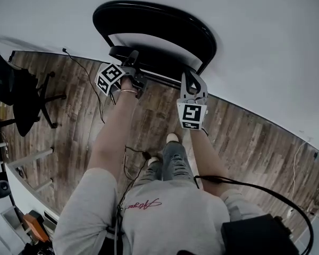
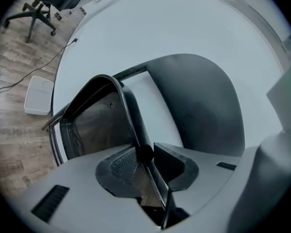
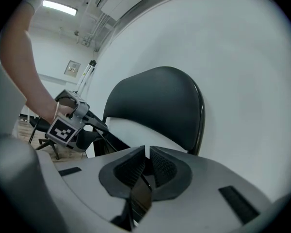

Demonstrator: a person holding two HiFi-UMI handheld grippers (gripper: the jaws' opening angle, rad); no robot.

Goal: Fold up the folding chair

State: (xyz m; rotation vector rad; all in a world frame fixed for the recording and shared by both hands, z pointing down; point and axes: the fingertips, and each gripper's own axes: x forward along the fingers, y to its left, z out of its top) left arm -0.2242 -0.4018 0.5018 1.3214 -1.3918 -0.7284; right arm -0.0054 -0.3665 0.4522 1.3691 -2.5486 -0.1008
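Two grips set | left gripper [image 2: 145, 152] clamped on frame tube [image 2: 128, 110] of folding chair [image 1: 154, 36] | right gripper [image 3: 147, 152] pinching seat edge [image 1: 167, 79] | next: probably swing it up toward backrest [image 3: 155, 101] ahead

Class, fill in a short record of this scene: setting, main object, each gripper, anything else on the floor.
Setting: wooden floor, white wall
Main object: black folding chair, standing at the wall
Left gripper: shut on a thin rim of the chair
Right gripper: shut on a thin edge of the chair
Also there: black office chair, at the head view's left
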